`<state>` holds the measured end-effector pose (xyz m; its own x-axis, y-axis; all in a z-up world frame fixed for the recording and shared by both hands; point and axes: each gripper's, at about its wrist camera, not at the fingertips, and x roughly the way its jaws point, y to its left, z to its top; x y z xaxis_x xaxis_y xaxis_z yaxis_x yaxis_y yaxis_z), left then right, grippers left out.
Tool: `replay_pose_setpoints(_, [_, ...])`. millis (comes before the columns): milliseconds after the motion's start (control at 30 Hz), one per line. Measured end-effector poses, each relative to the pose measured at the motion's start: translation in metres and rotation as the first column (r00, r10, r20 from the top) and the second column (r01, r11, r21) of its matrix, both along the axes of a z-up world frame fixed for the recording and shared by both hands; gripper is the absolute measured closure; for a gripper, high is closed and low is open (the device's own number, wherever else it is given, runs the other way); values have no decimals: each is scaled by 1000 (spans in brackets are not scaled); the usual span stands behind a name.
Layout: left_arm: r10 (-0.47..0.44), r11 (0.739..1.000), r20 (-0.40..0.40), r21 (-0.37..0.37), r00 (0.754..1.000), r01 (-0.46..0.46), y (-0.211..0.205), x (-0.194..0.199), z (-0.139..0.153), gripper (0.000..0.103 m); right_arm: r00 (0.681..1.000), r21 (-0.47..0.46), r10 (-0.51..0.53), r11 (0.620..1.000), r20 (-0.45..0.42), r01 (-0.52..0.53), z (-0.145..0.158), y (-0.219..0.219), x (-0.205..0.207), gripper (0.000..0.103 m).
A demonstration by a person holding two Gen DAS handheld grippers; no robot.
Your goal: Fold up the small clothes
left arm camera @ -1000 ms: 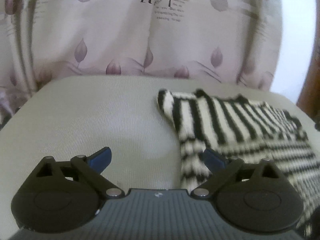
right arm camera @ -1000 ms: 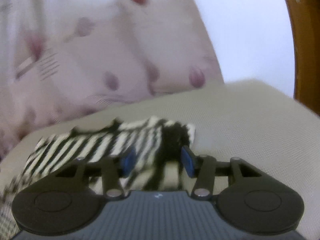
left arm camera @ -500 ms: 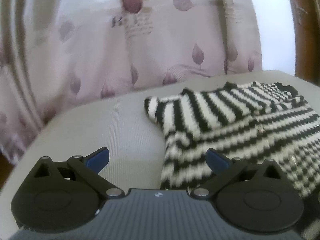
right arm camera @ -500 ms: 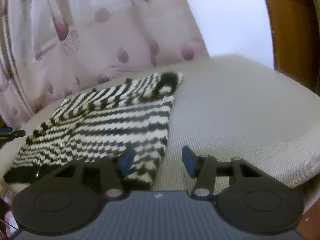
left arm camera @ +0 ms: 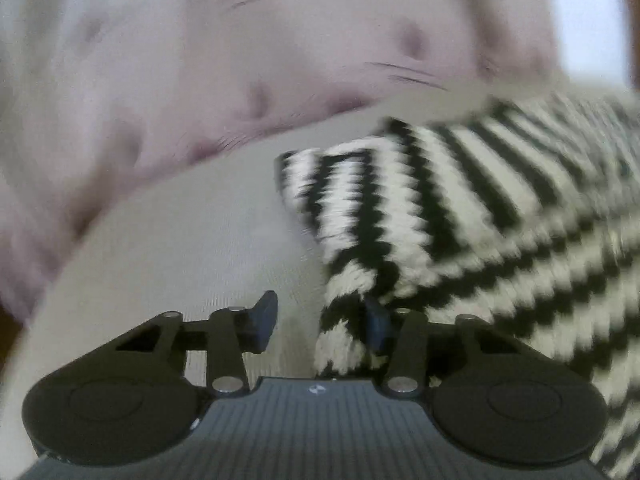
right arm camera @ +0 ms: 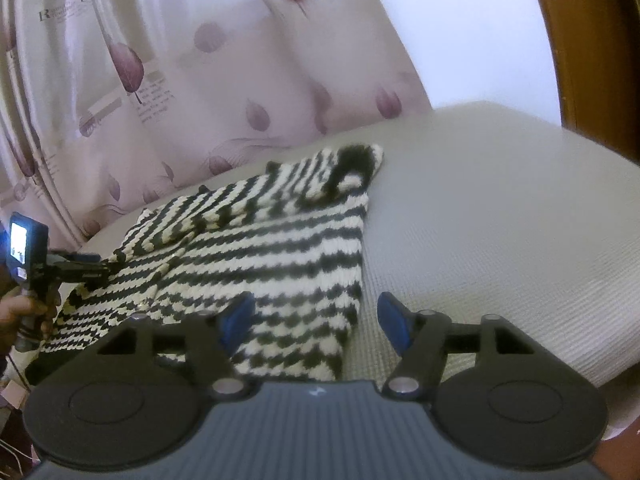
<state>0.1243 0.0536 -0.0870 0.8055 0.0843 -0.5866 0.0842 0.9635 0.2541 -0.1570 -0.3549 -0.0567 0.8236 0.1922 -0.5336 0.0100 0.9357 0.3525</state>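
Note:
A black-and-white striped knitted sweater lies flat on a beige padded surface. My left gripper is at the sweater's near left edge and its jaws are closing. The edge lies between them: the right pad is against the knit, the left pad still stands clear of it. In the right wrist view the sweater spreads ahead. My right gripper is over its near right corner with its jaws opening and the cloth loose between them. The left gripper also shows there, at the far left edge.
A pale pink curtain with leaf prints hangs behind the surface. A brown wooden frame stands at the right. Bare padded surface extends to the right of the sweater. A hand holds the left gripper's handle.
My left gripper has moved in onto the sweater's left edge and its jaws have narrowed. The right gripper drew back to the near corner, then widened its jaws.

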Motion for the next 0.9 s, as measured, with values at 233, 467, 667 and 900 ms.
replay_pose_setpoints(233, [219, 955, -29, -201, 975, -220, 45, -14, -2, 35, 1000, 5, 10, 1000, -8, -10, -6, 3, 3, 31])
replay_pose_setpoints(467, [121, 976, -40, -175, 992, -126, 45, -33, 11, 15, 1000, 23, 5, 1000, 4, -5, -4, 2, -3, 31])
replay_pose_setpoints(667, [-15, 985, -79, -170, 997, 1, 52, -86, 14, 3, 999, 60, -35, 998, -18, 36, -4, -18, -15, 29])
replay_pose_setpoints(900, [-139, 947, -148, -309, 979, 88, 71, -139, 3, 4, 999, 65, 10, 998, -47, -7, -11, -8, -21, 29])
